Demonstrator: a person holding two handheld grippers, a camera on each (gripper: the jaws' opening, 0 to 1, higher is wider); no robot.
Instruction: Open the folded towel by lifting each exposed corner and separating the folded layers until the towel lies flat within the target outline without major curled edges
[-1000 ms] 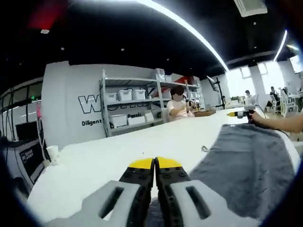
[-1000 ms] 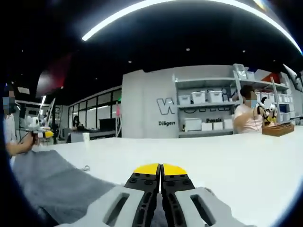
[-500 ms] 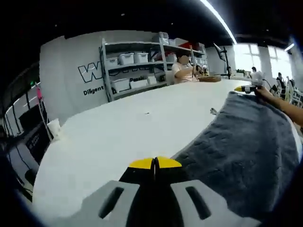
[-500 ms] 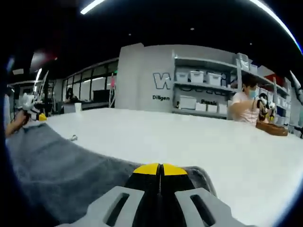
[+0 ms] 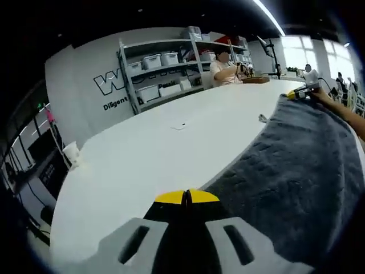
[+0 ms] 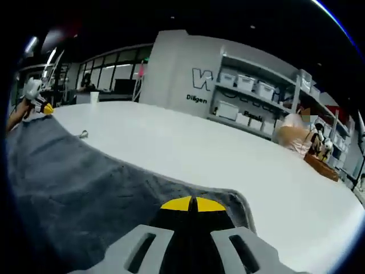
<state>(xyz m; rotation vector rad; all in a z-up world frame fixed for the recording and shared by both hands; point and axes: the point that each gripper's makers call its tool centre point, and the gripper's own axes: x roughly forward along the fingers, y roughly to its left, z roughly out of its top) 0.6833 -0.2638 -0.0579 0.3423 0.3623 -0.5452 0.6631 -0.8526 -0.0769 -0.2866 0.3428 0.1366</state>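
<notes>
A dark grey towel [image 5: 296, 165] is stretched out over the white table [image 5: 148, 154] between my two grippers. My left gripper [image 5: 186, 197] is shut, yellow tips together, with a towel corner running in under its jaws from the right. At the towel's far corner the right gripper [image 5: 299, 95] shows, held by a hand. In the right gripper view the towel [image 6: 85, 182] spreads to the left, its corner wrapped around my shut right gripper [image 6: 194, 204]. The left gripper [image 6: 37, 104] holds the far corner there.
A small metal piece [image 6: 84, 135] lies on the table beside the towel's far edge. A white cup [image 5: 71, 154] stands at the table's left end. A person [image 5: 223, 65] sits at the far side by a wooden box [image 6: 323, 166]. Shelves [image 5: 159, 74] with bins line the wall.
Both cameras have tipped down toward the table. The towel has come lower and wider, taking up more of both views and lying closer to the table top. Both grippers stay shut.
</notes>
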